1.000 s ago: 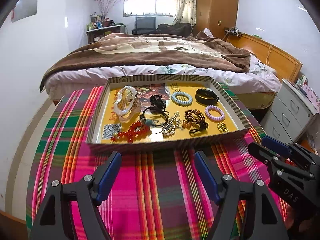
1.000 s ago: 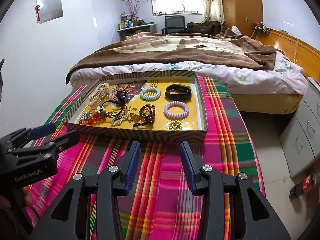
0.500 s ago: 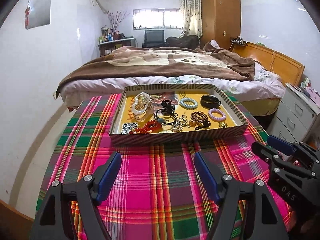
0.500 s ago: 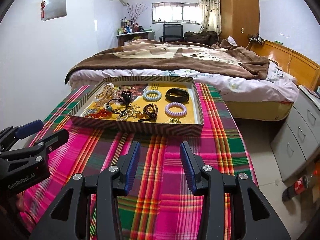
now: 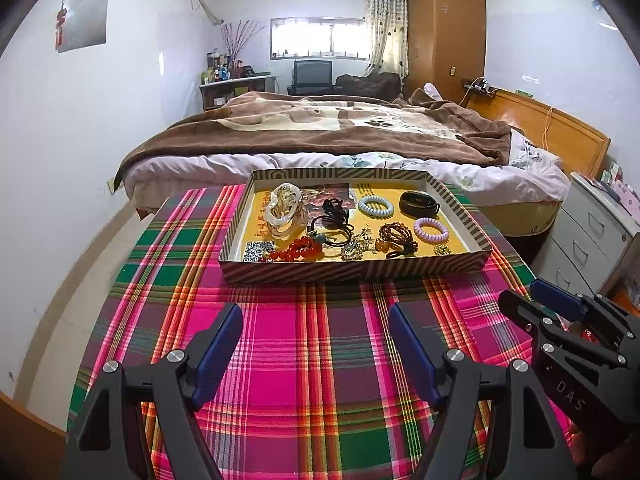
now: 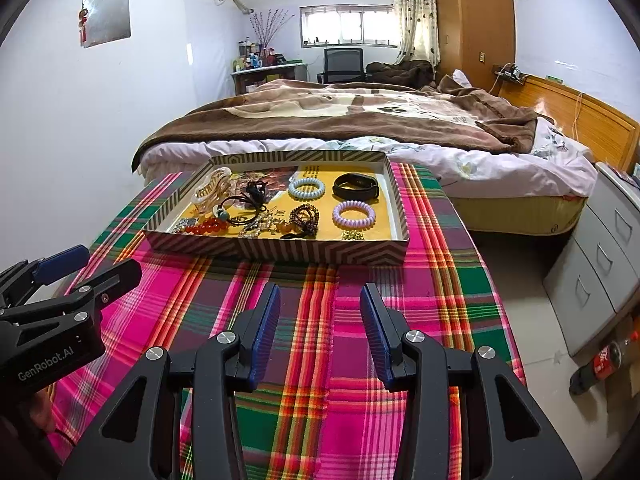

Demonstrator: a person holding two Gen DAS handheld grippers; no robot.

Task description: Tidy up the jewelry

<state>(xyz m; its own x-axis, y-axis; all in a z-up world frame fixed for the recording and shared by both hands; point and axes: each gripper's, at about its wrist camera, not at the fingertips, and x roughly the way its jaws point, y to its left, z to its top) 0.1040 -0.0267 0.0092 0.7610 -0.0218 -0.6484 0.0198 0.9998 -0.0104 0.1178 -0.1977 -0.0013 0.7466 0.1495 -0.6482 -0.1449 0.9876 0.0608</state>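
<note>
Left wrist view: striped jewelry tray [image 5: 352,270] with bracelets and hair ties sits at the plaid-clothed table's [image 5: 304,340] far edge, left gripper [image 5: 316,344] and right gripper [image 6: 318,320] both spread, empty, hovering over the near cloth.

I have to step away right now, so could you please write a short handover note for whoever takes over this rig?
Left gripper: open, empty, above the pink plaid tablecloth, short of the tray.
Right gripper: open, narrower, empty, beside it.
Striped cardboard tray: holds all the jewelry. The lilac coil bracelet, pale blue coil bracelet and black wristband lie apart on the right; the red bead bracelet, black cords and brown beads are jumbled on the left.
Done: nothing visibly sorted.
Left: untangle and arrange every piece.
</note>
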